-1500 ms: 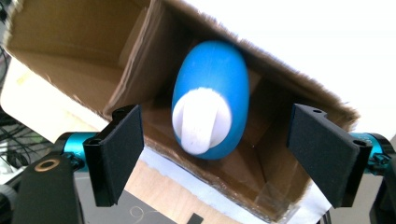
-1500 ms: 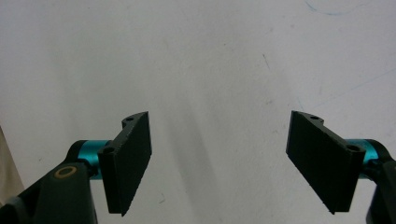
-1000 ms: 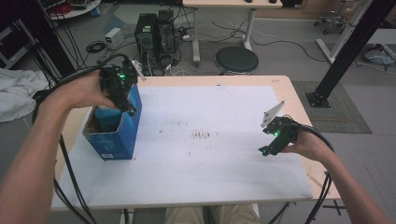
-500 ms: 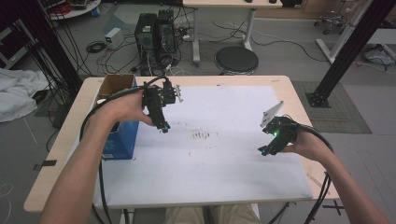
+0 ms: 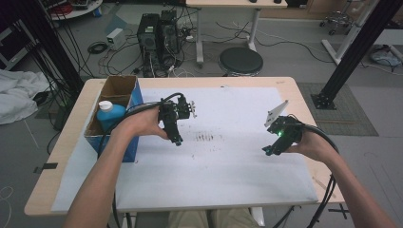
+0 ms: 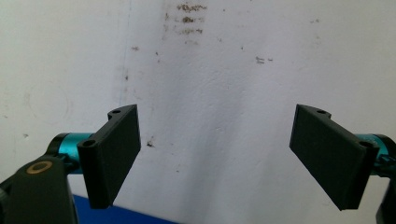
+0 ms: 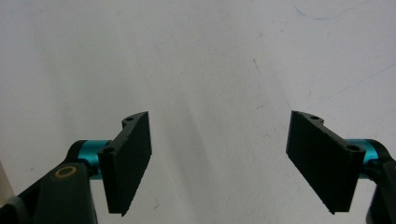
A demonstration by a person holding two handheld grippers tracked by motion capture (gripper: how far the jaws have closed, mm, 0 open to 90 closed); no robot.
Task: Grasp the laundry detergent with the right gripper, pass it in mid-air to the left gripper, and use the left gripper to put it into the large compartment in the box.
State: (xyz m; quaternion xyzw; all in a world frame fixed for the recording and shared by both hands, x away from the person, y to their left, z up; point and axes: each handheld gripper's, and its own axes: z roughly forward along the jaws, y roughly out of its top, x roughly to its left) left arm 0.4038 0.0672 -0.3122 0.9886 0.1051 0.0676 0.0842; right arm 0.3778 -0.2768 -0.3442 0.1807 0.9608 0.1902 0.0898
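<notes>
We see the left gripper (image 5: 177,140) held over the white sheet (image 5: 228,180) that covers most of the table (image 5: 52,190), a bit left of centre, tips pointing down at the sheet and just beside a patch of dark smudges (image 5: 205,137). In the left gripper view its jaws stand wide apart w/ nothing between them (image 6: 215,158), just stained white paper below and a sliver of blue at the bottom edge. So: released, empty.

Nearest thing to it is the blue bottle (image 5: 110,115) w/ a white cap, standing upright inside the open cardboard box (image 5: 119,86), which has blue outer sides and sits at the table's left edge. The bottle fills the near compartment of the box; the far compartment looks bare brown cardboard. The left forearm runs alongside the box's right wall; we can't tell if it touches it.

The right gripper (image 5: 269,150) is well apart from all that, near the right side of the sheet, tilted down toward the paper, green light on its body. Right gripper view: jaws also spread wide (image 7: 219,163), nothing in the gap, plain white paper w/ faint scratches beneath. Released too.

Beyond the table, on the floor: a round black stool (image 5: 240,61) and a computer tower (image 5: 155,33) w/ cables.
</notes>
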